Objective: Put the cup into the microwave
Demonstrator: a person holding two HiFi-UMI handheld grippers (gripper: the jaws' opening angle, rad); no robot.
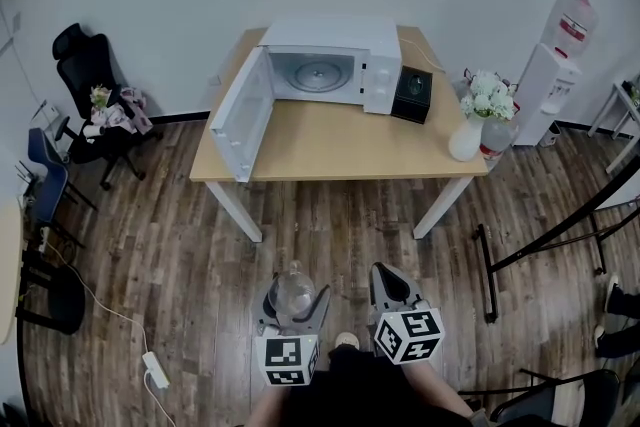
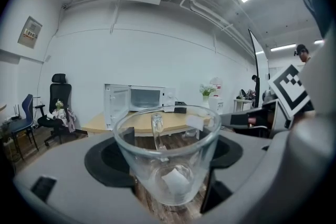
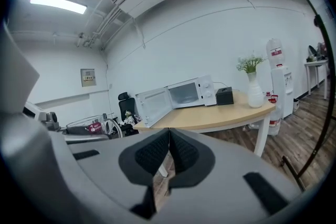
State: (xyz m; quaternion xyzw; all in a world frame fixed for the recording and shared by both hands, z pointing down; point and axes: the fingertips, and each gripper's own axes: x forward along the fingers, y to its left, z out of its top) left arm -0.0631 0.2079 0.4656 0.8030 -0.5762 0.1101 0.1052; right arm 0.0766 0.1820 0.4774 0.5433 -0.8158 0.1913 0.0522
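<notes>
A clear glass cup (image 1: 292, 293) with a handle sits upright between the jaws of my left gripper (image 1: 291, 303), which is shut on it. In the left gripper view the cup (image 2: 167, 152) fills the middle, its handle turned away from the camera. My right gripper (image 1: 387, 287) is shut with nothing in it; its black pads (image 3: 169, 157) meet. The white microwave (image 1: 330, 65) stands at the back of the wooden table (image 1: 340, 140) with its door (image 1: 242, 113) swung wide open to the left and the turntable showing. It also appears far off as the microwave (image 2: 137, 99) and the microwave (image 3: 178, 96).
A black box (image 1: 413, 92) sits right of the microwave. A white vase of flowers (image 1: 478, 115) stands at the table's right corner. A water dispenser (image 1: 556, 65) is at the far right, a black office chair (image 1: 90, 90) at the left, a power strip (image 1: 154, 367) on the floor.
</notes>
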